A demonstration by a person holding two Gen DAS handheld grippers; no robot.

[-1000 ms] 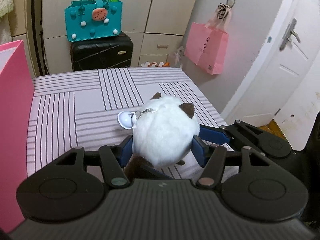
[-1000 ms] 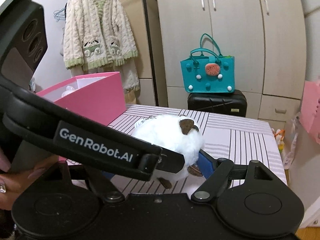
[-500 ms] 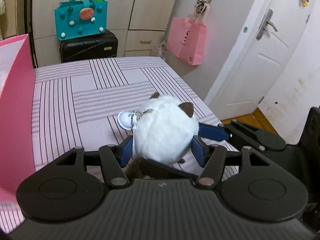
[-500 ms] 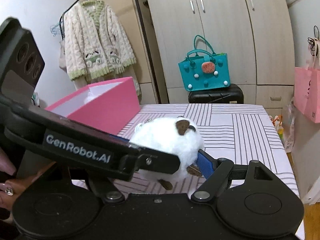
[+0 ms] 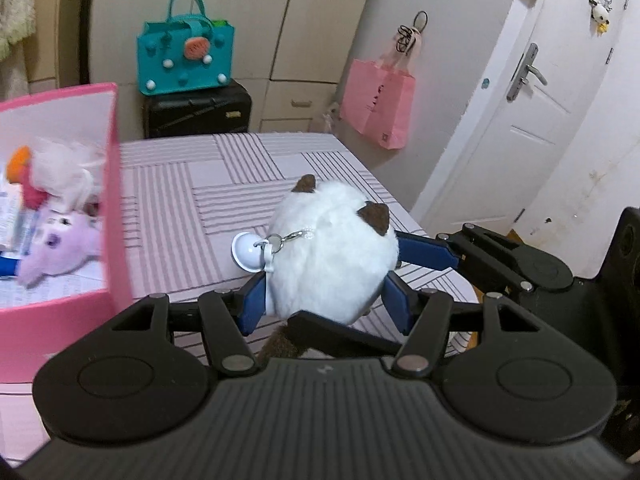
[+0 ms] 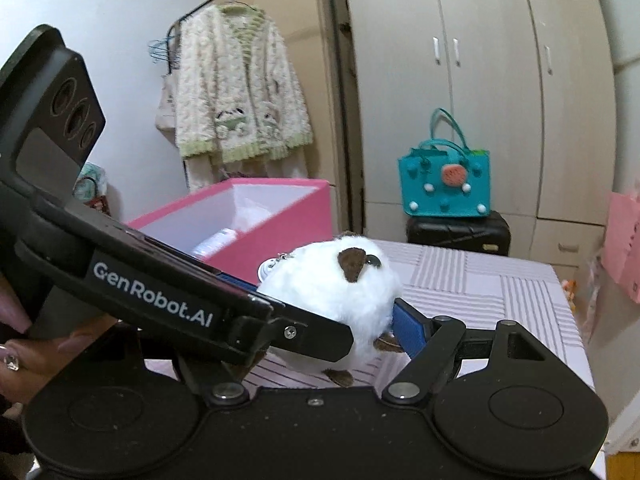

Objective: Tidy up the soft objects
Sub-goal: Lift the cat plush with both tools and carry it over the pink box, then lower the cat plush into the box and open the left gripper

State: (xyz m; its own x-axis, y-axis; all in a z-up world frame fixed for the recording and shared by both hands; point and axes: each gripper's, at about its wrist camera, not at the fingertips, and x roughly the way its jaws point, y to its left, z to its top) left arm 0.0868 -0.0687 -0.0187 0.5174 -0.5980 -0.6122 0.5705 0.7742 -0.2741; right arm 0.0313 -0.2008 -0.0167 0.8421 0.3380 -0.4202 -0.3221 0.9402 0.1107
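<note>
Nearby, pink box [image 5: 114, 208] flanks clawed plush [image 5: 332, 256]

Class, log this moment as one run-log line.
left gripper: shut on plush toy | right gripper: closing around toy | pink box: holds other toys

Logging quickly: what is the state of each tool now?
Left tool: closed on white plush toy.
Right tool: around same toy; grip cannot be told.

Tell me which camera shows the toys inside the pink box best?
The left wrist camera: it looks into the pink box, showing a purple toy. The right wrist camera shows mostly the box's walls.
</note>
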